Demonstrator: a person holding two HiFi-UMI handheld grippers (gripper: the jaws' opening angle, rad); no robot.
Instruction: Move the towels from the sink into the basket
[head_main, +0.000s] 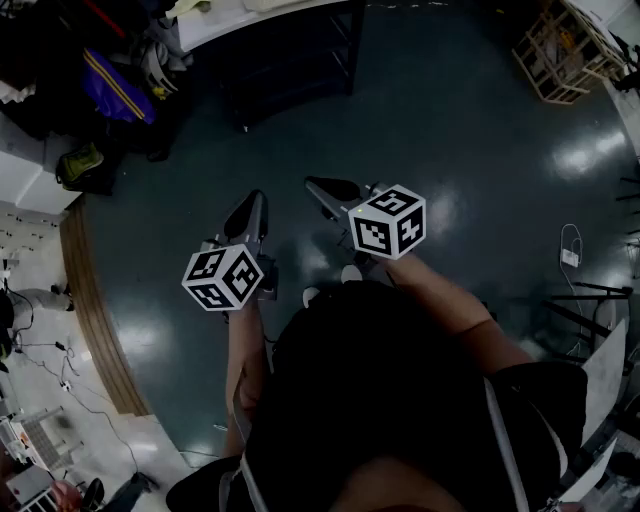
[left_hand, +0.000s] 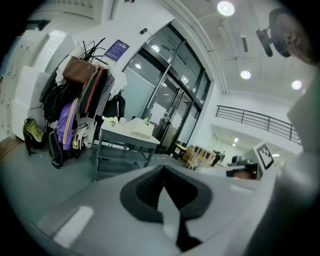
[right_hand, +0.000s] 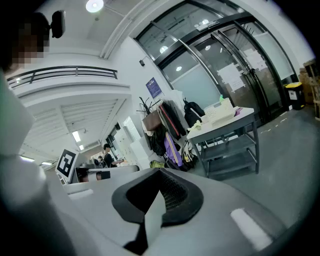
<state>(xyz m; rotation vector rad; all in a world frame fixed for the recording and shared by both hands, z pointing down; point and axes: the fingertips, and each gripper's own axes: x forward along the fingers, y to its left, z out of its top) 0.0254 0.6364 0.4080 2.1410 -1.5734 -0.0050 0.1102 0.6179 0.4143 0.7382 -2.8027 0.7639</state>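
Observation:
No towels, sink or basket show in any view. In the head view my left gripper (head_main: 251, 203) and right gripper (head_main: 318, 186) hang side by side over a dark, glossy floor, each pointing away from the person and slightly down. Both are shut with nothing between the jaws. The left gripper view has the left gripper (left_hand: 165, 192) with its black pads closed, and the right gripper view has the right gripper (right_hand: 159, 192) closed the same way. Each gripper's marker cube (head_main: 222, 277) sits near the hand.
A grey metal table (left_hand: 127, 138) with a lower shelf stands ahead, white things on top. A coat rack with bags and jackets (left_hand: 75, 110) stands to its left. A wooden crate (head_main: 562, 50) sits at the far right. Glass doors (right_hand: 235, 75) lie behind the table.

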